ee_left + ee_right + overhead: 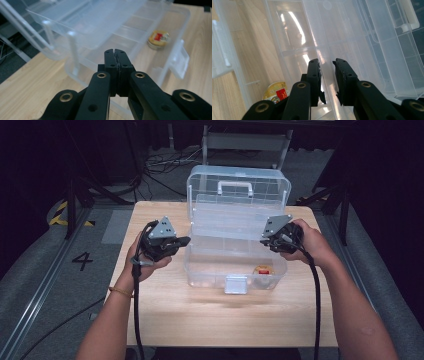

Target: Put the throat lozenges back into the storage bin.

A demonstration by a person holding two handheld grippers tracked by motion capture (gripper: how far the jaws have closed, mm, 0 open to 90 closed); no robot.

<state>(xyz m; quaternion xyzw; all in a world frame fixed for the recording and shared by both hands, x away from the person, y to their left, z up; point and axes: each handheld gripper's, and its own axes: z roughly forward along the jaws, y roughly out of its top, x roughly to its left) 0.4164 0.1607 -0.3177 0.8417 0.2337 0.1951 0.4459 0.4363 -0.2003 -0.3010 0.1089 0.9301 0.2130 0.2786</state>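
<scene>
A clear plastic toolbox stands open in the middle of the wooden table, its lid upright with a white handle. A clear inner tray sits raised above the base. A small round gold and red tin lies in the base's front right corner. My left gripper is shut and empty at the box's left end; its tip hovers over the box rim. My right gripper is at the right end, open, with a tray wall running between its jaws.
The box's front latch hangs open toward me, also seen as the latch beside the tin. The tin lies below the right jaws. Cables and a metal frame lie on the floor beyond the table.
</scene>
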